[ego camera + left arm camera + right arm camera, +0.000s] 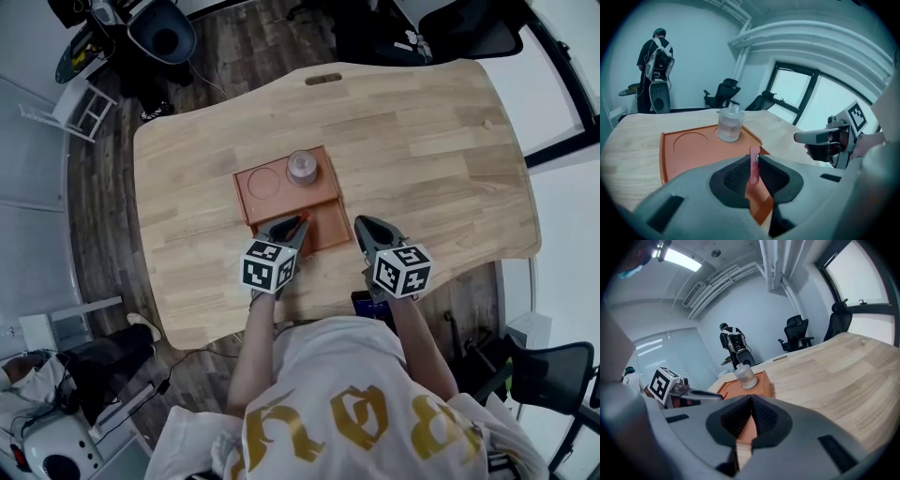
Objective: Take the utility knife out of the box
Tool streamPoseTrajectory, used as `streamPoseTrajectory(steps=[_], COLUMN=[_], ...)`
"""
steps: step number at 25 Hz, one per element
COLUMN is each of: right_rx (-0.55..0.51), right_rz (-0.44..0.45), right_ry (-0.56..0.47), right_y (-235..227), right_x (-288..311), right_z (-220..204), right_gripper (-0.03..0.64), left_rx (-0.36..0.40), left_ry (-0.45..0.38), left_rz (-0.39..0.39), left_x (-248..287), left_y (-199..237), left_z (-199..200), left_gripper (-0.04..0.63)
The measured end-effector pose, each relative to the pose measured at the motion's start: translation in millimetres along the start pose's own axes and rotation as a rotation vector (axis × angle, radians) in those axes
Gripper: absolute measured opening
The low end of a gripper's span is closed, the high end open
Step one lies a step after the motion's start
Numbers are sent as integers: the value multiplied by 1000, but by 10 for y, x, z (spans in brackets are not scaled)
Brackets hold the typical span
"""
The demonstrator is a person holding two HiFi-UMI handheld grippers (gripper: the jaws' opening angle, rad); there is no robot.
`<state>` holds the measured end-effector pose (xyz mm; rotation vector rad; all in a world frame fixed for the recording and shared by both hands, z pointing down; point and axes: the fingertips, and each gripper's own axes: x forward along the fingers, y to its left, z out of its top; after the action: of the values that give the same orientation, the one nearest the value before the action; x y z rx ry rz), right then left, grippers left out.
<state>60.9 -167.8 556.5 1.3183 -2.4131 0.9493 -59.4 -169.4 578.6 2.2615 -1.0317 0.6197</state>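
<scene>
Currently, my left gripper (284, 228) is clamped on the slim red utility knife (753, 165). The pads pinch its flat sides, and the knife's upper end stands clear above the jaws. The knife hangs over the near compartment of the orange box (246, 202). I judge it lifted off the box floor but not yet carried past the rim. A glass jar (302, 167) stands in the far right recess, well apart from the knife. My right gripper (372, 228) hovers just right of the box over the wooden table (441, 159), jaws together on nothing.

Recommendation: hold the pinch firm, since the grip is narrow and the knife could pivot between the pads. Raise it straight until the lower end clears the near wall, then draw it toward the near edge, away from the jar. The right gripper should stay out of that path.
</scene>
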Motion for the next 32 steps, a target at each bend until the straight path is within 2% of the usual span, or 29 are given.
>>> streamPoseTrajectory(steps=[3, 7, 17, 22, 26, 32], right_rx=[2, -13, -67, -25, -39, -41], right_rz=[12, 21, 46, 55, 55, 48], right_ry=[-13, -16, -18, -43, -58, -83], right_y=[50, 120, 275, 294, 323, 423], right_x=[-38, -78, -160, -236, -299, -382], right_z=[20, 9, 86, 116, 137, 123], right_gripper=[12, 12, 12, 12, 12, 12], left_rx=[-14, -34, -34, -19, -7, -8], left_ry=[-48, -72, -143, -180, -205, -324], left_rz=[5, 0, -2, 3, 4, 31], left_x=[-78, -131, -300, -375, -455, -820], left_y=[-17, -47, -120, -224, -310, -284], left_z=[70, 74, 263, 281, 301, 563], left_gripper=[57, 57, 57, 57, 57, 57])
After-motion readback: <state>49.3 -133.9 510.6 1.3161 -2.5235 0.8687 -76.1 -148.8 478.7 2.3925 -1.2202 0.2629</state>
